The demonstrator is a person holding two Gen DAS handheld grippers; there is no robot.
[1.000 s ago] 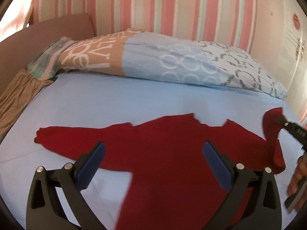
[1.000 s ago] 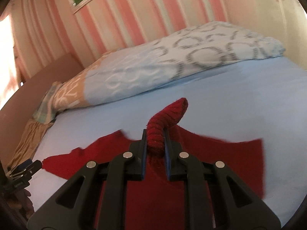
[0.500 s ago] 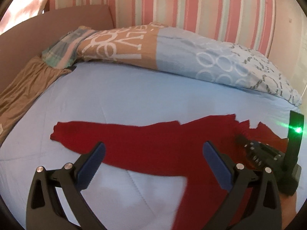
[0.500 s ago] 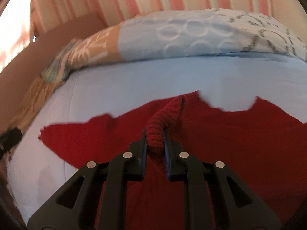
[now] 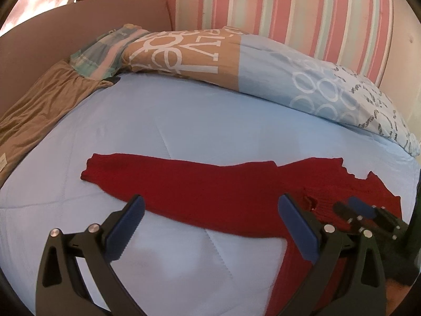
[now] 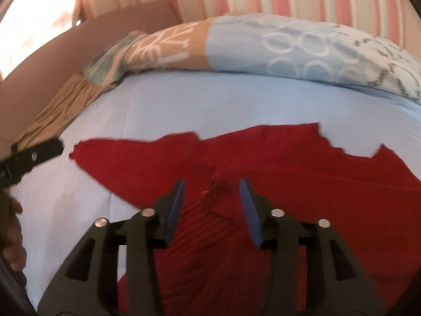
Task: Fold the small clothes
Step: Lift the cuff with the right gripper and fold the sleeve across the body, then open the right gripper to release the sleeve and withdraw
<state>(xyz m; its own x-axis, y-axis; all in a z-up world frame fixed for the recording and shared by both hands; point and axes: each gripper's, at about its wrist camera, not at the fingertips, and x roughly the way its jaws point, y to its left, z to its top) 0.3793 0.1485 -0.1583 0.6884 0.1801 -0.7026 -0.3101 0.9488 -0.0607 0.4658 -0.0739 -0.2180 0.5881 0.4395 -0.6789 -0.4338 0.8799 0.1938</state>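
Across the lower half of the left wrist frame, the red sweater (image 5: 223,192) lies flat on the light blue bed (image 5: 184,121), one sleeve stretched long toward the left of the frame, its cuff at centre left. The left gripper (image 5: 209,220) hovers released just short of that sleeve and is the nearer one to it. The right gripper (image 6: 211,205) is also released, its jaws parted over a folded-in ribbed cuff resting on the sweater's body. No containers are in view; a patterned pillow (image 5: 263,63) lies at the upper frame.
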